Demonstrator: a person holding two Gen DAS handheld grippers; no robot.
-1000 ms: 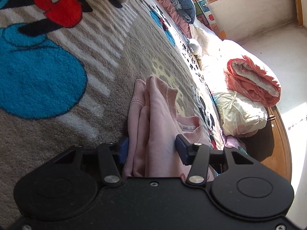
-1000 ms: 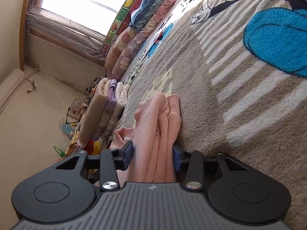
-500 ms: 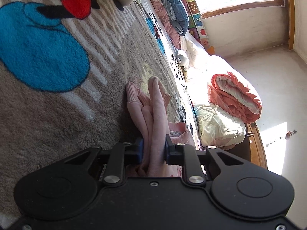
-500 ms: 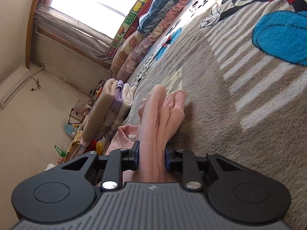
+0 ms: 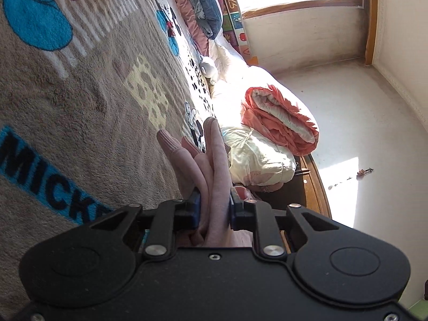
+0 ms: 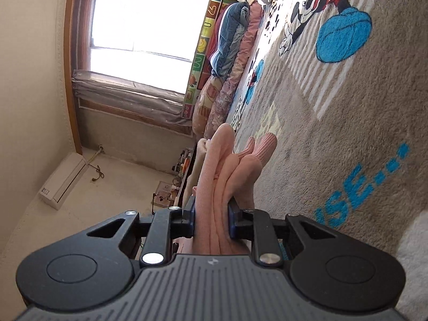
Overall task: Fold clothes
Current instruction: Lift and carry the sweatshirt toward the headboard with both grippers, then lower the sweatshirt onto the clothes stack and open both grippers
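Left gripper [image 5: 214,208], seen from its own wrist camera: the 2 blue-padded jaws are pressed onto a bunched fold of the pink sweatshirt [image 5: 214,165], whose ribbed cuffs stick out beyond the pads above the Mickey Mouse fleece blanket [image 5: 80,101]. Right gripper [image 6: 211,220], seen from its own wrist camera: the jaws likewise pinch several gathered layers of the same pink sweatshirt [image 6: 222,176], 1 ribbed cuff standing up past the pads. Both pairs of jaws have just been closing, with the fabric between them. The blanket [image 6: 347,123] carries cartoon figures, white stripes and blue lettering. In the left view, beside the blanket's far edge, lie a rolled orange quilt [image 5: 281,123] and a cream bundle [image 5: 259,160]; a bright patch of sunlight falls on the pale floor [image 5: 361,112]. In the right view, folded bedding [image 6: 230,34] is stacked along the window [image 6: 144,32], and a white air conditioner [image 6: 64,179] is mounted on the wall
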